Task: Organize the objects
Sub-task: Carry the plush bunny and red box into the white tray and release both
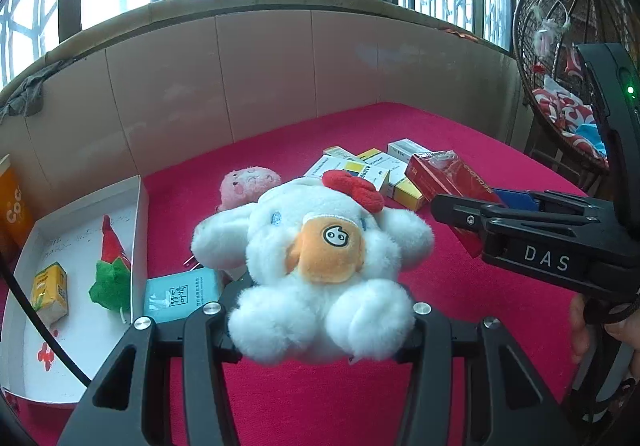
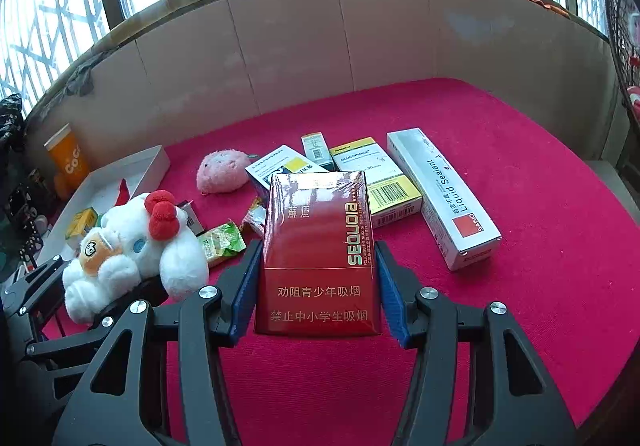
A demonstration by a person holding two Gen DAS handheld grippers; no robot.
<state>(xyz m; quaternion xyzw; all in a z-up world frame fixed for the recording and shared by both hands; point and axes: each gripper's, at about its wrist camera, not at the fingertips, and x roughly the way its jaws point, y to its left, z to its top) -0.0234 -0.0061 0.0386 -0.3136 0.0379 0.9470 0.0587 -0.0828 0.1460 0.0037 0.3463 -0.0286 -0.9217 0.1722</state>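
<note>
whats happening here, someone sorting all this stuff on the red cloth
Yes, a person is tidying with a handheld gripper in each hand. The left gripper holds a white plush toy; the right gripper holds a red cigarette pack. A white tray at the left already has a juice carton and a red-green plush. Medicine boxes remain on the cloth.

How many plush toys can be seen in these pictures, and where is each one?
3. The white plush toy is held in the left tongs. The pink plush toy lies on the red cloth. The red-and-green plush toy lies in the white tray. Others may be hidden.
</note>
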